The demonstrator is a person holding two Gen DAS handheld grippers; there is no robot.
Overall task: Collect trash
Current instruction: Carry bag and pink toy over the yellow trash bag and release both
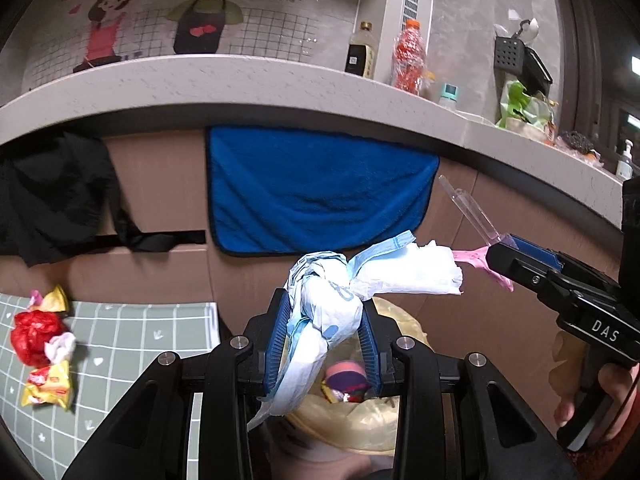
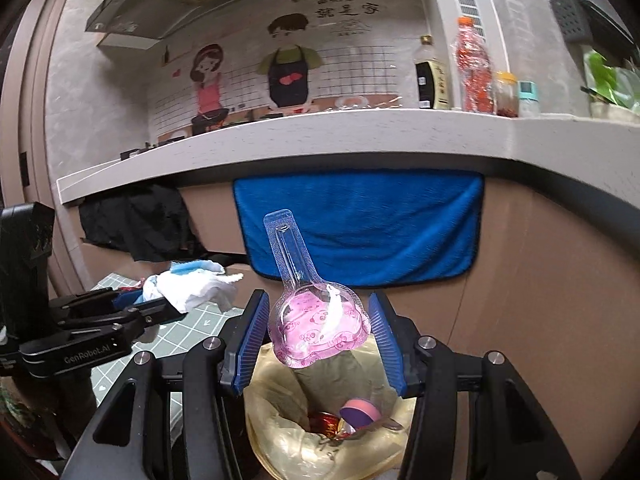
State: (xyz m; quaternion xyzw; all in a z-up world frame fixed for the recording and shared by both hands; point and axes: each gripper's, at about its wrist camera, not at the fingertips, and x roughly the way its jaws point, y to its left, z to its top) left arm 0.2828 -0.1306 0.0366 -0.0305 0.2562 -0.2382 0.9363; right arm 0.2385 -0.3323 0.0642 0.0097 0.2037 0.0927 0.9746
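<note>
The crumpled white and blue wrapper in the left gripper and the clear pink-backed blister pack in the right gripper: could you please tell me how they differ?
The crumpled wrapper is soft, opaque and white-blue; the blister pack is stiff, see-through plastic over a pink card. The wrapper is bunched and trails below the left gripper; the pack keeps its moulded shape, its neck rising above the right gripper. Both are held over the lined bin.

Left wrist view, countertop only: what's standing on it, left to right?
Dark sauce bottle → red drink bottle with orange cap → small teal-lidded jar → green and white bags → white pump bottle.
</note>
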